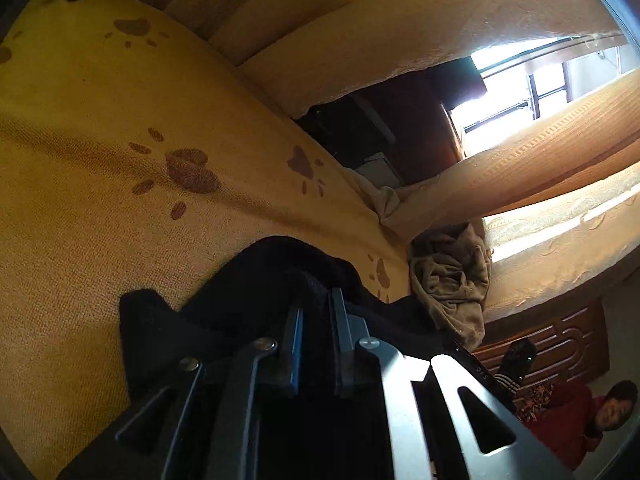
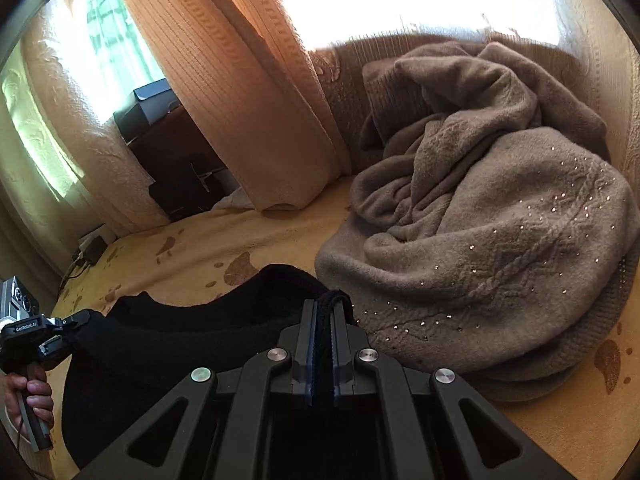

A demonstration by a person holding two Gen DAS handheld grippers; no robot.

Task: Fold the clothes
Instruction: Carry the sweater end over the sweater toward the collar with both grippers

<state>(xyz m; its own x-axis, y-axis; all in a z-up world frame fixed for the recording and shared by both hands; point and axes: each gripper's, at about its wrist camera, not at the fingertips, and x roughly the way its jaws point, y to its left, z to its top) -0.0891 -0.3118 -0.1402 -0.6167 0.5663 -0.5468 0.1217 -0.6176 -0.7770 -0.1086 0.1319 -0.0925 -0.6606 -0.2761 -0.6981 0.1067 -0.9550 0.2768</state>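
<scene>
The black knit garment [image 2: 180, 344] spans both grippers, long axis running jaw to jaw. Right gripper [image 2: 323, 312] clamps 1 edge; left gripper [image 1: 316, 308], jaws narrow, has cloth between its pads.

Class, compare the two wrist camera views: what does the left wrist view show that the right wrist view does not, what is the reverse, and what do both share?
Only the left wrist view: a person in red at the lower right and a carved wooden panel.

Only the right wrist view: the sparkly studs on the brown sweater, a hand holding the left gripper, and dark boxes by the window.

Both: the yellow paw-print blanket, the curtains, the brown sweater, and the black garment, which the right gripper pinches.
</scene>
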